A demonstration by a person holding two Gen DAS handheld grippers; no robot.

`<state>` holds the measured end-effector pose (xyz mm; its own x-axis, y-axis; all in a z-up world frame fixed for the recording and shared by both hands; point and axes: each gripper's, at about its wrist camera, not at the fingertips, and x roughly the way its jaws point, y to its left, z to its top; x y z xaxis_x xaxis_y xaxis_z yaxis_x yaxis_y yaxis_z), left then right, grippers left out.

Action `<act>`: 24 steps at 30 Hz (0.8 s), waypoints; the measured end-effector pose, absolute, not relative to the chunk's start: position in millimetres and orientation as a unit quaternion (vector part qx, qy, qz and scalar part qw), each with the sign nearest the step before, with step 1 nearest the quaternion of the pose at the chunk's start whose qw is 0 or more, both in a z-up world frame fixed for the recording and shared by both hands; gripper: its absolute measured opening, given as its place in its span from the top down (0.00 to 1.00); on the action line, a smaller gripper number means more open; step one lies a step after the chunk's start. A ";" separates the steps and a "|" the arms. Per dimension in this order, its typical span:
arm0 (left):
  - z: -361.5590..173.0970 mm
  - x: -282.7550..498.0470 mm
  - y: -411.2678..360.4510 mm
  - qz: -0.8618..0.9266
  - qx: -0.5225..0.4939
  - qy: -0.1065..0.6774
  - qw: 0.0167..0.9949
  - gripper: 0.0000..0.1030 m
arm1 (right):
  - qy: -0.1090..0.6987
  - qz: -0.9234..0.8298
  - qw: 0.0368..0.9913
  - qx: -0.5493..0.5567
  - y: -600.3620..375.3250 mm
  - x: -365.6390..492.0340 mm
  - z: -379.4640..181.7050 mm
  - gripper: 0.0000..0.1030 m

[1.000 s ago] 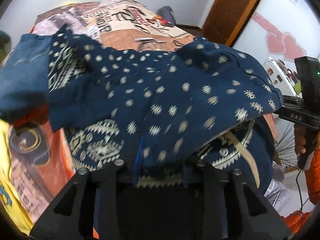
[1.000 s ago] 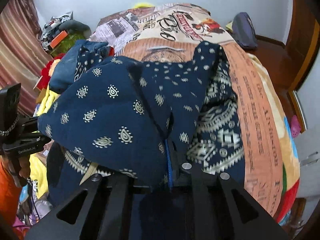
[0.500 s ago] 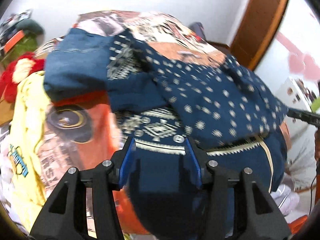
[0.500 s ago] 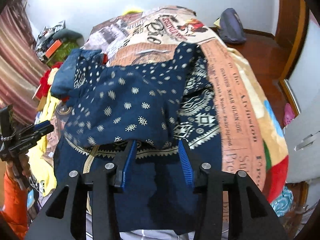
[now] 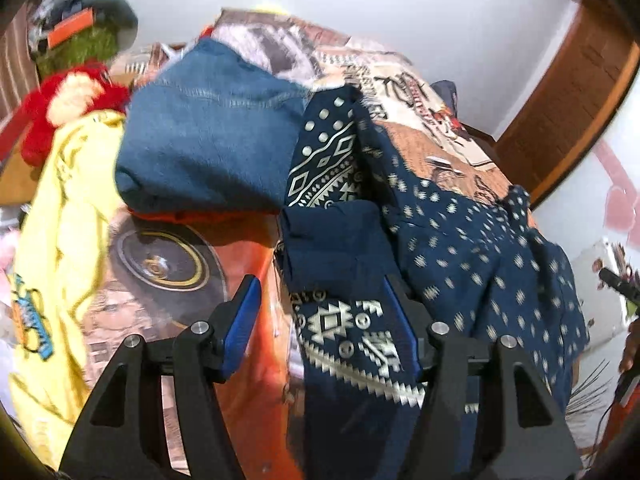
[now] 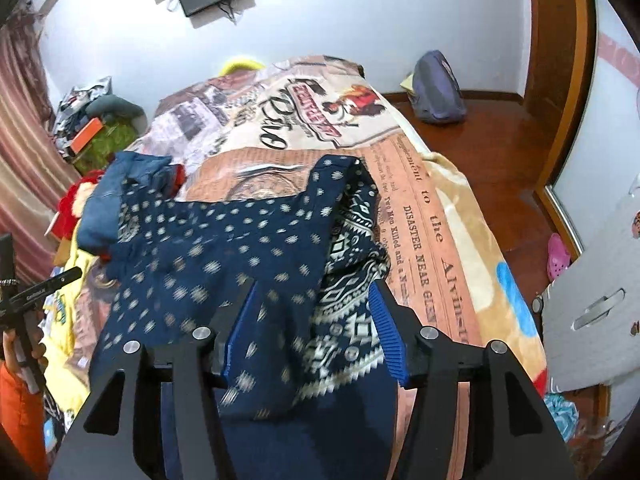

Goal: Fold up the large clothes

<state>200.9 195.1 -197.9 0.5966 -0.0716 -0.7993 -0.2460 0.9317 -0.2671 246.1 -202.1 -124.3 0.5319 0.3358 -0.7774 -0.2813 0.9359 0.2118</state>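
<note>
A large navy garment [image 5: 472, 248] with white dots and a geometric border lies folded over on the bed; in the right wrist view the garment [image 6: 224, 256] spreads across the bed's near half. My left gripper [image 5: 320, 312] is open and empty, its jaws wide over the garment's left edge. My right gripper [image 6: 316, 316] is open and empty above the garment's near right part. Each gripper shows faintly at the edge of the other's view.
Folded blue jeans [image 5: 208, 148] lie left of the garment, with a yellow shirt [image 5: 60, 248] and a red plush toy [image 5: 60, 108] beyond. The printed bedspread [image 6: 432, 216] runs to the right edge. A purple bag [image 6: 436, 88] sits on the wooden floor.
Both grippers let go of the navy garment and opened wide. The lifted fabric dropped onto the bed as a folded layer. Both grippers pulled back and up.
</note>
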 end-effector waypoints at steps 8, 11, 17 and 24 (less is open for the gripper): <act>-253.6 253.2 215.0 0.031 -0.260 0.477 0.839 0.41 | 0.515 0.143 0.843 0.063 -204.0 327.6 -181.1 0.49; -266.8 266.6 219.9 0.025 -0.276 0.482 0.831 0.41 | 0.536 0.135 0.830 0.076 -204.7 353.0 -201.0 0.49; -286.7 289.7 225.7 0.029 -0.287 0.492 0.821 0.41 | 0.567 0.147 0.804 0.103 -192.7 387.2 -229.7 0.45; -296.4 301.5 224.5 0.019 -0.308 0.484 0.819 0.34 | 0.545 0.169 0.813 0.113 -181.5 400.0 -235.3 0.49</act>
